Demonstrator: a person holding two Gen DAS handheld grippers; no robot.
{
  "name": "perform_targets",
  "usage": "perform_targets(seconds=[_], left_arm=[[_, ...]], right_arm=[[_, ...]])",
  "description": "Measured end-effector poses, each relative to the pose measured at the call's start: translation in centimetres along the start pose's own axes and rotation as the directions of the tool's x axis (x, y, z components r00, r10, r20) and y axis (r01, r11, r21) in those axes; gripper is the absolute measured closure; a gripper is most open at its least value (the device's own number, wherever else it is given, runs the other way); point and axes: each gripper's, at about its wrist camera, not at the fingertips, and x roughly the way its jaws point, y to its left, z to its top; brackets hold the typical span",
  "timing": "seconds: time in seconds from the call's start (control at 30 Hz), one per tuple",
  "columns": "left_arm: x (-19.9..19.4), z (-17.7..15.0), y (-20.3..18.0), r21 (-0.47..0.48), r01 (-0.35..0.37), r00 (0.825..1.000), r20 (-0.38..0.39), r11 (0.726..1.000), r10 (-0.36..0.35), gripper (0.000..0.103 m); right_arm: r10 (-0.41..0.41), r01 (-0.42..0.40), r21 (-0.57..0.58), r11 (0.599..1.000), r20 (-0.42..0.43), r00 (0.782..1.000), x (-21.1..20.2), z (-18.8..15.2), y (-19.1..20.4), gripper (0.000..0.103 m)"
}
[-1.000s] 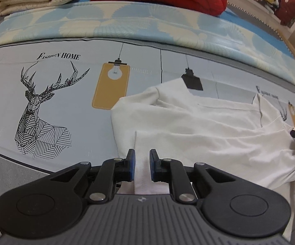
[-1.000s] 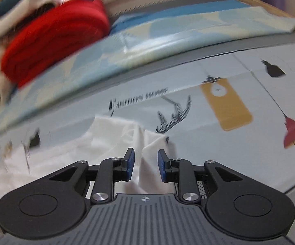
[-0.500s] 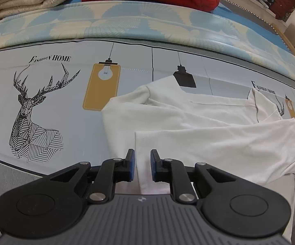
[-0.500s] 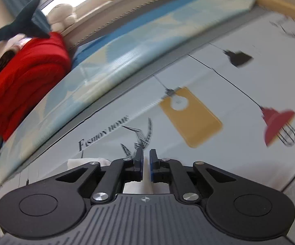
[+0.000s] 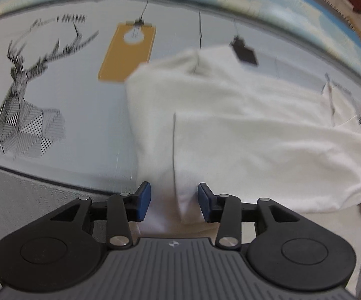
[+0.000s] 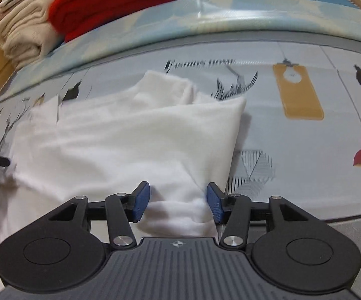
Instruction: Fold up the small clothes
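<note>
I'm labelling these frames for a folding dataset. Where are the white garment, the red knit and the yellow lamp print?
white garment (image 6: 120, 145): right wrist view, middle of the folded top layer.
red knit (image 6: 115, 2): right wrist view, its front face.
yellow lamp print (image 5: 127, 52): left wrist view, centre of the panel.

A soft, matt white cloth garment (image 6: 120, 147) lies on a smooth printed bedsheet (image 6: 305, 150), beside a chunky red knit (image 6: 115, 2) and cream fabric (image 6: 22, 35). The right claw (image 6: 177, 203) is matt black plastic with textured blue pads (image 6: 141, 201) and shiny metal rivets (image 6: 232, 240).
</note>
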Motion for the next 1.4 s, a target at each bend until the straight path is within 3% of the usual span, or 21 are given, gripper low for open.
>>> perform_targets(seconds=[0.07,0.1,0.13,0.17,0.27,0.33,0.43,0.53,0.63,0.7,0.8,0.9,0.97,1.0,1.1,1.17,1.23,1.3,1.4], left_arm=[[0.1,-0.4,-0.3,0.024,-0.008,1.000,0.010,1.000,0.008,0.058],[-0.1,-0.6,-0.4,0.038,-0.013,1.000,0.014,0.999,0.013,0.067],[-0.4,-0.7,-0.5,0.042,-0.007,1.000,0.019,0.999,0.006,0.079],[-0.7,-0.7,-0.5,0.039,0.006,1.000,0.026,0.999,-0.007,0.102],[-2.5,-1.0,-1.1,0.084,-0.007,0.995,0.098,0.996,-0.001,0.103],[-2.7,-1.3,-1.3,0.100,-0.016,0.995,0.098,0.995,0.006,0.103],[-2.0,-1.7,-0.9,0.094,-0.072,0.996,0.055,0.993,0.067,0.103],[-3.4,-1.7,-0.5,0.082,-0.159,0.982,0.120,0.984,0.149,0.103],[-5.3,-1.3,-0.1,0.043,-0.072,0.982,0.179,0.996,0.063,0.102],[-5.4,-1.4,-0.3,0.048,-0.018,0.983,0.185,0.999,0.008,0.102],[-4.0,-1.9,-1.2,0.081,0.009,0.989,0.146,0.997,-0.020,0.101],[-0.9,-2.7,-1.5,0.130,-0.032,0.998,0.058,0.991,0.025,0.097],[-0.9,-2.9,-1.6,0.145,-0.073,0.995,0.076,0.987,0.062,0.096],[-1.2,-2.8,-1.6,0.142,-0.075,0.995,0.080,0.987,0.064,0.096],[-2.6,-2.7,-1.6,0.138,-0.038,0.991,0.133,0.990,0.020,0.095],[-1.8,-2.7,-1.4,0.144,-0.047,0.991,0.130,0.989,0.028,0.094],[-0.1,-3.2,-1.0,0.145,-0.101,0.994,0.063,0.984,0.093,0.094],[-0.6,-3.5,-1.2,0.146,-0.106,0.992,0.084,0.984,0.095,0.093],[-2.6,-3.8,-1.3,0.120,-0.098,0.987,0.135,0.988,0.082,0.092]], right_arm=[[0.006,-0.006,-0.015,1.000,-0.034,0.999,-0.3,-0.5,0.0,0.050],[-0.003,0.001,-0.024,1.000,-0.045,0.999,-0.5,-0.7,-0.1,0.050],[-0.005,0.004,-0.024,1.000,-0.056,0.998,-0.8,-0.8,0.0,0.051],[0.000,-0.001,-0.018,1.000,-0.057,0.998,-1.1,-1.1,0.1,0.051],[-0.003,0.003,-0.023,1.000,-0.025,1.000,-1.7,-1.1,0.4,0.054],[-0.035,0.035,-0.030,0.999,-0.021,0.999,-1.5,-1.2,0.6,0.062],[-0.111,0.110,-0.016,0.994,-0.043,0.993,-1.4,-1.6,0.3,0.064],[-0.170,0.170,-0.011,0.985,0.001,0.985,-2.9,-1.3,0.4,0.064],[-0.200,0.202,-0.012,0.979,0.087,0.976,-5.1,-0.7,0.9,0.063],[-0.162,0.161,0.018,0.987,0.138,0.977,-6.0,-0.4,1.0,0.063],[-0.084,0.081,0.024,0.996,0.189,0.978,-6.0,-0.3,1.8,0.062],[-0.068,0.070,-0.008,0.998,0.128,0.989,-3.5,-0.8,2.6,0.060],[-0.150,0.151,-0.037,0.988,0.015,0.989,-0.8,-1.4,2.7,0.060],[-0.180,0.180,-0.057,0.982,-0.001,0.984,-0.2,-1.7,2.7,0.060],[-0.146,0.147,-0.019,0.989,0.045,0.988,-0.9,-0.8,2.8,0.059],[-0.120,0.117,0.039,0.992,0.067,0.991,-1.1,-0.5,2.2,0.060],[-0.198,0.198,0.040,0.979,0.003,0.980,0.0,-1.0,2.0,0.059],[-0.289,0.287,-0.043,0.957,-0.038,0.957,0.7,-2.0,3.2,0.055],[-0.304,0.304,-0.102,0.947,0.010,0.952,-0.9,-2.1,5.2,0.055]])
